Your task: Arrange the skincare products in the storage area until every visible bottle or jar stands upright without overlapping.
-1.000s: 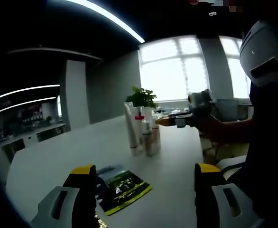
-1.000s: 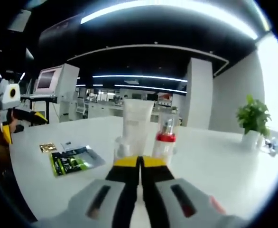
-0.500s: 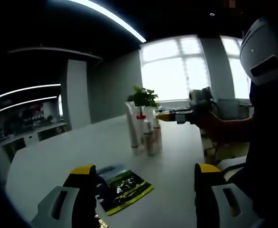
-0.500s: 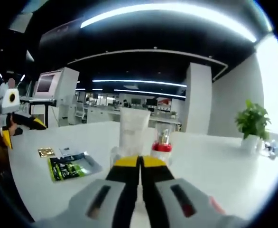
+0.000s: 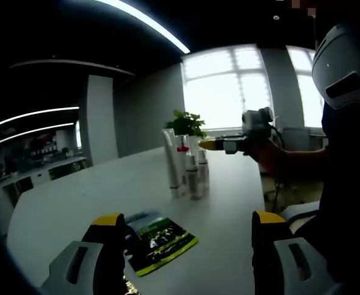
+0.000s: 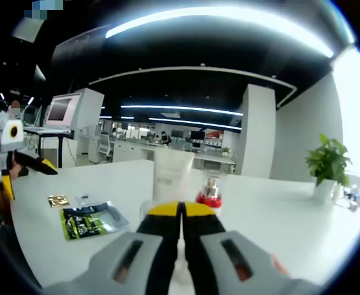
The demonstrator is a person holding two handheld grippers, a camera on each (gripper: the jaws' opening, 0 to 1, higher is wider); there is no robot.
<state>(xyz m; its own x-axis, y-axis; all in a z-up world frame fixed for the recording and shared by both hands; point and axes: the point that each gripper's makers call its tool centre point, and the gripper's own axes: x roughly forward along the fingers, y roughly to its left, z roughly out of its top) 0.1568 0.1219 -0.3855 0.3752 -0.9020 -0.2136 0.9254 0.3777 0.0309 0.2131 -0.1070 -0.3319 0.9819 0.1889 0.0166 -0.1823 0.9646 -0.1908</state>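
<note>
— Bottles? Where do they stand?
— White tube [image 5: 171, 162] and red-collared bottle [image 6: 210, 190] stand upright, clustered on the white worktop [image 5: 75, 209], beyond the green packet [image 5: 160, 241].
— Claws?
— Left claw [image 5: 186, 246] released wide; right claw [image 6: 181, 212] clenched, grasping nothing.

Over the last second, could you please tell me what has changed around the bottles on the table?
The right tongs, shut with nothing between them, have drawn up and back from the cluster of bottles. The left tongs stayed open and idle over the green leaflet. The white tube and red-collared bottle kept upright.
</note>
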